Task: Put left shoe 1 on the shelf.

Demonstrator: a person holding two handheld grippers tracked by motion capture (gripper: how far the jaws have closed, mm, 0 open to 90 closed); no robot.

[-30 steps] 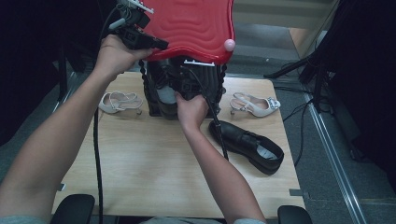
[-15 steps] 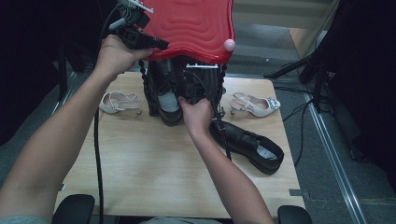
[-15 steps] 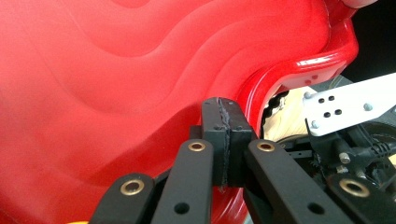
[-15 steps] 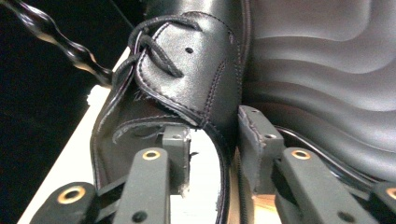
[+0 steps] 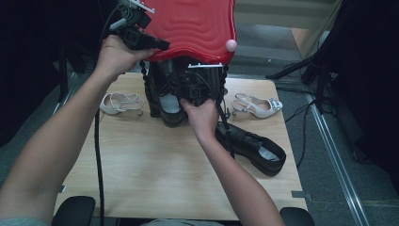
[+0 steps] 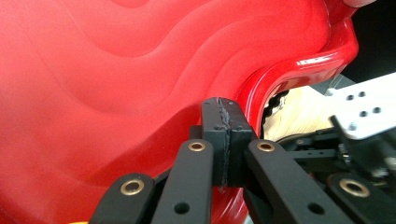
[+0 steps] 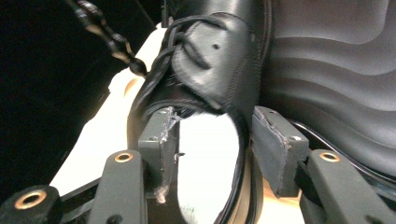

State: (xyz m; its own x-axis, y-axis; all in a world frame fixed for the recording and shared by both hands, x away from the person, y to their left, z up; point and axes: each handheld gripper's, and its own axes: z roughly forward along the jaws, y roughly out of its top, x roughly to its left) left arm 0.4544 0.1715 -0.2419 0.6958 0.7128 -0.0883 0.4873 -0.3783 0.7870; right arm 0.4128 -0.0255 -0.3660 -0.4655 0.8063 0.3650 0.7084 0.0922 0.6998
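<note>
Nearest the person, to the right of the right gripper (image 5: 195, 92) and just beside the forearm behind it, a black leather lace-up shoe with a pale insole (image 5: 251, 148) lies on its side on the light wooden table (image 5: 141, 179). Farther out, a beige slingback heeled sandal (image 5: 256, 106) rests to the right of that gripper, well apart from it, and a second beige strappy sandal (image 5: 120, 102) lies to its left, below the left hand. Directly ahead of the right gripper stands the other black leather lace-up shoe (image 7: 210, 60), its opening facing the jaws; it sits inside a dark case (image 5: 155, 89) whose raised glossy red ribbed lid (image 5: 193, 26) overhangs the gripper and blocks the view from above. The right gripper's jaws have just been opening: they stand wide apart, one pad inside the shoe's opening and the other outside its right wall, with that wall's collar between them. Whether the pads still press on the leather cannot be told. A black beaded cord (image 7: 105, 30) hangs to the left of the shoe. Farthest off, the left gripper (image 6: 225, 116) sits at the lid's lower left rim with its pads pressed together, clamped on the edge of the red lid, holding it raised.
</note>
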